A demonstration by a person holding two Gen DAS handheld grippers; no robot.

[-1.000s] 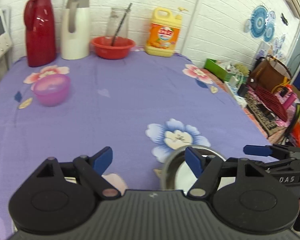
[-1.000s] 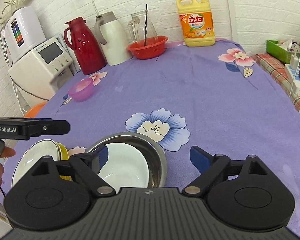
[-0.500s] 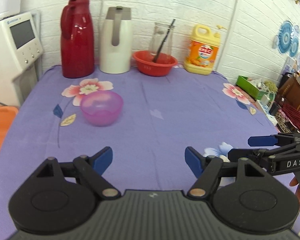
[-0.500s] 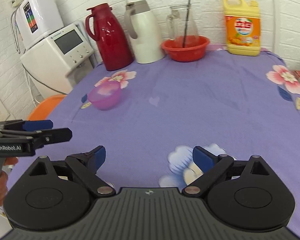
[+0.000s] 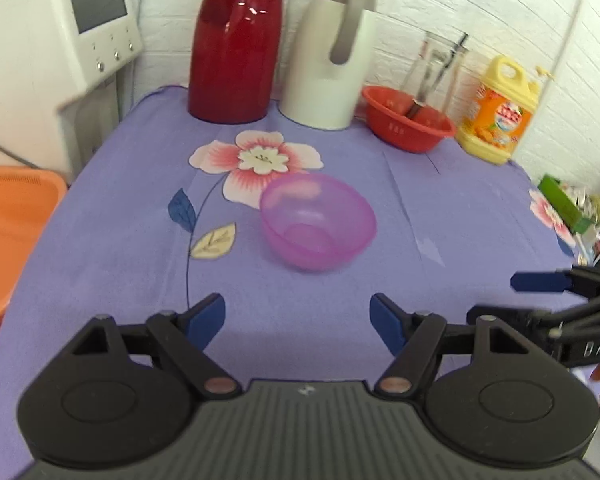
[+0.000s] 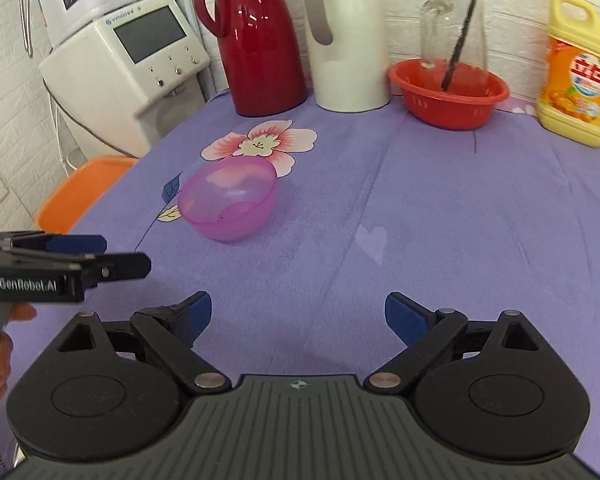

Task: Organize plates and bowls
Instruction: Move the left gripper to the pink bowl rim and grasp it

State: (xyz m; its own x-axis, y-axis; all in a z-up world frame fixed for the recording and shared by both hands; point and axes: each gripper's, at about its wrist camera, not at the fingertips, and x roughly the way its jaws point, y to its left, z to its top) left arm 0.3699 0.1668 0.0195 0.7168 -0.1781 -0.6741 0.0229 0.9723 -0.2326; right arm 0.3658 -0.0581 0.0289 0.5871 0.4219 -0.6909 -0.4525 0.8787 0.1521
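While both grippers' jaws stand apart holding nothing, the purple bowl [image 5: 318, 222] sits empty on the tablecloth [image 5: 120, 240].

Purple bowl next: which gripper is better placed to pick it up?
Left, probably. The purple bowl sits almost centred ahead of the open left gripper. From the open right gripper it lies off to the left, with the left gripper nearer that side.

Home kitchen; thermos jugs [image 6: 260, 36], dish soap [image 6: 576, 76]
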